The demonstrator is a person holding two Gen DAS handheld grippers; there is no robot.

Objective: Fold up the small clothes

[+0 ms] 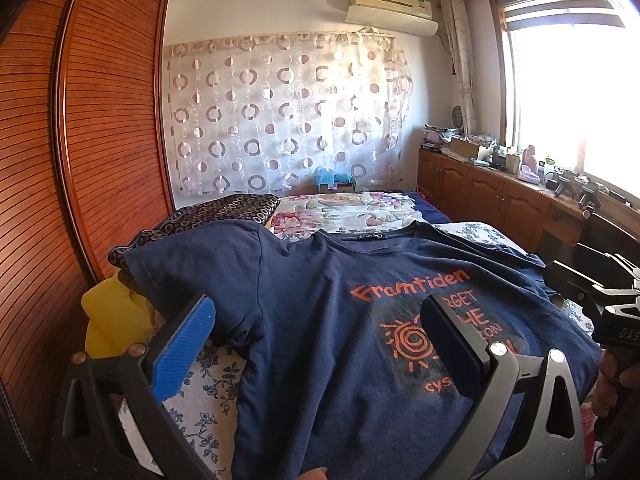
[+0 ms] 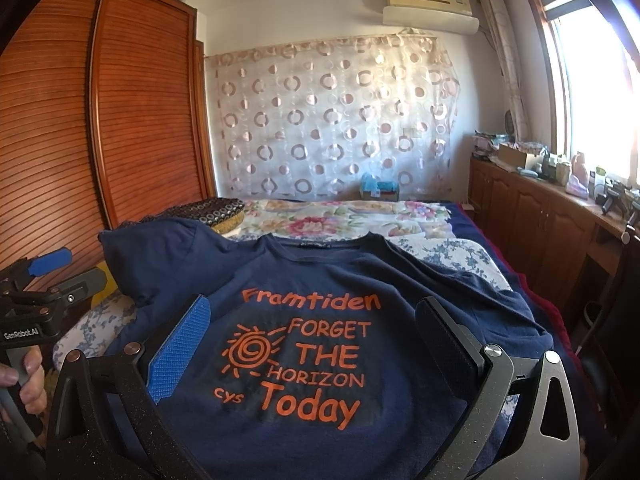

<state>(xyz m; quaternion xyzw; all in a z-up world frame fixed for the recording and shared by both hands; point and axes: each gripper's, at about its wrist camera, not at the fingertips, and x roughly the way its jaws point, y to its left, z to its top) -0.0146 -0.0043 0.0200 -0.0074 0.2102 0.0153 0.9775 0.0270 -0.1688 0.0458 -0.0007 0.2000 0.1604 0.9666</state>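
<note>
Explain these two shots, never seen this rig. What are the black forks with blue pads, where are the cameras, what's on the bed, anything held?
There is no robot arm. A person holds one hand-held gripper in each hand, and a fisheye camera on each looks forward along its two fingers.

The left wrist view shows the left hand-held gripper, with one blue pad and one dark pad. The right wrist view shows the right hand-held gripper. Each view also catches the other tool at its edge.

On the bed, covered in floral bedding, a navy T-shirt lies spread flat, orange print facing up, collar away from the cameras. It is not folded yet.

Both grippers are open above the shirt, and neither holds anything.
</note>
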